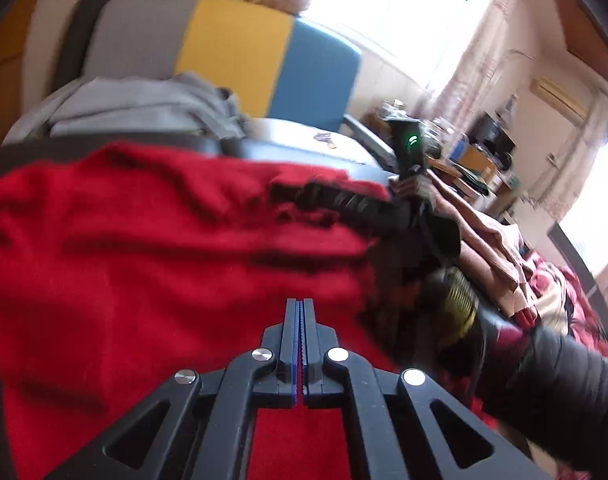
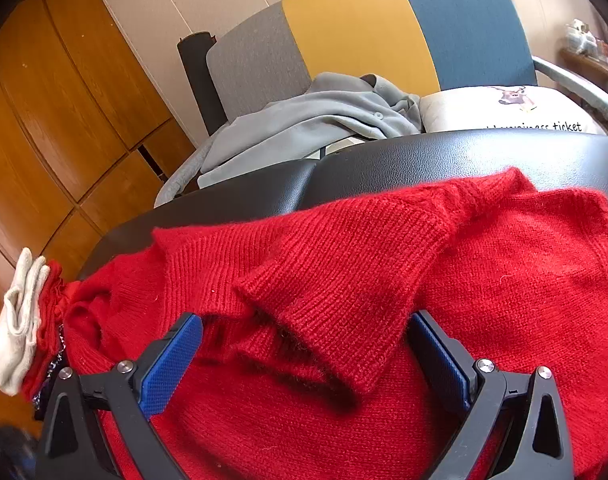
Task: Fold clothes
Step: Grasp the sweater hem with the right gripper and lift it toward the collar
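The red sweater (image 2: 384, 280) lies spread over the black padded table (image 2: 384, 152), and everything else sits relative to it: a grey garment (image 2: 304, 120) heaped just beyond the table's far edge, against a chair striped grey, yellow and blue (image 2: 364, 20), with a white printed cushion (image 2: 504, 108) beside that heap.

The fold looks to be at the sleeve stage. One ribbed cuff is already turned in across the body of the sweater, and the next move, as I judge it, calls for taking hold of an edge or the other sleeve and carrying it over without dragging the loose knit out of shape.

The left gripper (image 1: 300, 308) has its jaws pressed fully together; a thin sliver of red shows low in the seam between the pads, so it may have pinched a little of the knit, though the blur leaves that unsure. The right gripper (image 2: 304, 356) stands wide open just above the sweater, its blue pads (image 2: 172, 364) straddling the folded cuff without pressing on it.
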`<action>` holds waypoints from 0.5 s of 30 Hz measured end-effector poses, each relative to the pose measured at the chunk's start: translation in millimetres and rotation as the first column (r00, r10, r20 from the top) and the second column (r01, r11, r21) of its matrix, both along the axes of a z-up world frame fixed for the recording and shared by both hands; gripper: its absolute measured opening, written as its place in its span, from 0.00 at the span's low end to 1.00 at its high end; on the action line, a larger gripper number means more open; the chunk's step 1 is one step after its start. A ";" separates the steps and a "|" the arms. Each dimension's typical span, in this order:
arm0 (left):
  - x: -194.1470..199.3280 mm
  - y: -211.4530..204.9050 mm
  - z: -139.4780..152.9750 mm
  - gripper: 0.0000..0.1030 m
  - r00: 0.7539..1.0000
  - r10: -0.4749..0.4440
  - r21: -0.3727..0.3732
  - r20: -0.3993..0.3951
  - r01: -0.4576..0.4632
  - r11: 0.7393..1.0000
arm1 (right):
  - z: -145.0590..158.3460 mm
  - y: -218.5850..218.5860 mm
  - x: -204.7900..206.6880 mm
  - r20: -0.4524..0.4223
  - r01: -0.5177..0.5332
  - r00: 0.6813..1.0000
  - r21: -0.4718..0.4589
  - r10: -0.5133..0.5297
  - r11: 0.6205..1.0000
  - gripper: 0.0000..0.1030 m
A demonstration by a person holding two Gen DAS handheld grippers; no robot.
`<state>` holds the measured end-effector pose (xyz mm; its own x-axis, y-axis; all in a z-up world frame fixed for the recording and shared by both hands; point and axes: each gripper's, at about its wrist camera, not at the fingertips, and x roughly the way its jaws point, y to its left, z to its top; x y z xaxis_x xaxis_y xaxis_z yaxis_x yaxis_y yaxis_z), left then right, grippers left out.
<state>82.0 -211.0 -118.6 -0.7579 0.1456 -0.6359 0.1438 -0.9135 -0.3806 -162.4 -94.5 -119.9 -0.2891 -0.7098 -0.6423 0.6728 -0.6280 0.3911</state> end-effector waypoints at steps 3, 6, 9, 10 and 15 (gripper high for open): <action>41.2 -25.6 -1.7 0.04 0.993 0.118 -0.014 0.004 -0.118 0.993 | 2.7 -8.2 2.5 -0.018 -0.006 1.000 0.060 0.007 0.998 1.00; 84.6 -50.9 -6.8 0.09 0.977 0.214 -0.030 0.002 -0.214 0.976 | 18.7 -33.3 21.3 -0.096 -0.072 0.991 0.188 0.091 0.980 1.00; 113.3 -66.6 -19.5 0.10 0.967 0.253 -0.020 0.009 -0.253 0.967 | 59.6 -67.3 77.8 -0.237 -0.263 0.921 0.212 0.310 0.941 1.00; 121.8 -69.6 -23.5 0.10 0.966 0.259 0.002 0.008 -0.259 0.966 | 68.9 -80.1 103.2 -0.275 -0.336 0.877 0.237 0.395 0.912 1.00; 151.7 -62.8 -32.7 0.13 0.967 0.255 0.042 -0.003 -0.255 0.966 | 72.7 -141.8 203.5 -0.289 -0.596 0.649 0.380 0.703 0.707 0.94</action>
<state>233.7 -273.8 -151.3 -0.7787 -0.0274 -0.6268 0.3665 -0.8307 -0.4190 41.1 -236.3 -47.2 -0.0673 -0.6572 -0.7507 0.9960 0.0001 -0.0895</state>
